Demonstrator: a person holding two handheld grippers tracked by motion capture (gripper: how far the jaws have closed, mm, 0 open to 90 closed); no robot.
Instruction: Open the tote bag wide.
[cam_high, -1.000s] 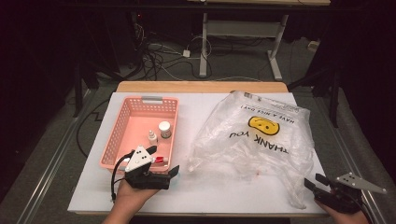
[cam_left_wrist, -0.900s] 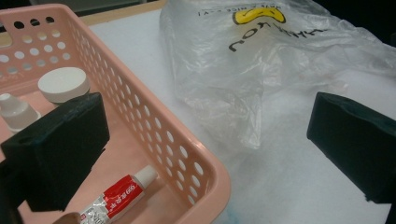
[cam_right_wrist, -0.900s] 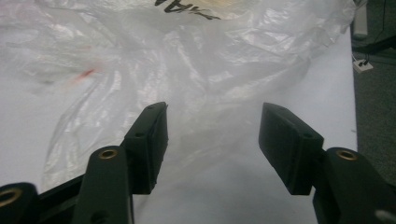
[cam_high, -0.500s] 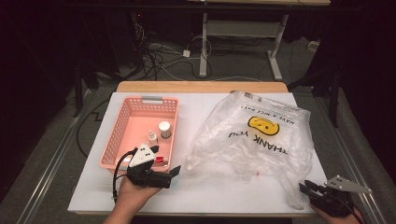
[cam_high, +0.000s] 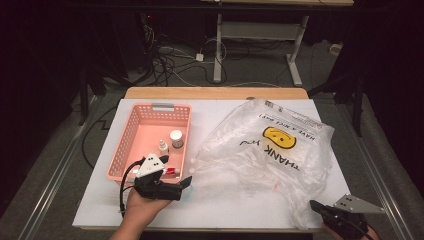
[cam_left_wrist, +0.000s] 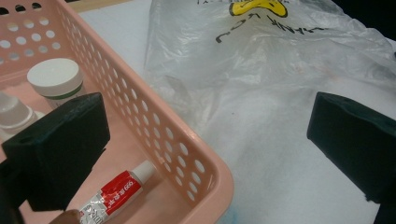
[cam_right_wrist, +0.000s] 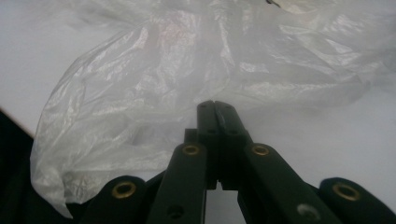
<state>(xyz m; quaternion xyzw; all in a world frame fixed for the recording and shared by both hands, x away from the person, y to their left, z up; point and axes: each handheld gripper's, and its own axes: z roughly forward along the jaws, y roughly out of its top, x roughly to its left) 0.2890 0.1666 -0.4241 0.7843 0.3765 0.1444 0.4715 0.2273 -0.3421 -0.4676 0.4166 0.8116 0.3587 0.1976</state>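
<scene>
White surface (cam_high: 215, 200) on a dark floor strewn with cables. Plastic bag (cam_high: 270, 155) lies crumpled at its right. Pink basket (cam_high: 127, 145) left: one jar, one bottle, one tube. Left tool (cam_high: 186, 181) wide, empty. Right tool (cam_high: 314, 205), partly cut off, pinched together just beside the bag's edge

Clear plastic bag (cam_high: 270, 155) lying crumpled on the white worktop (cam_high: 100, 200), pink basket (cam_high: 131, 135) sitting beside it holding small bottles, left gripper (cam_high: 186, 181) resting at the basket's near corner, right gripper (cam_high: 315, 205) hovering by the bag's near edge.
</scene>
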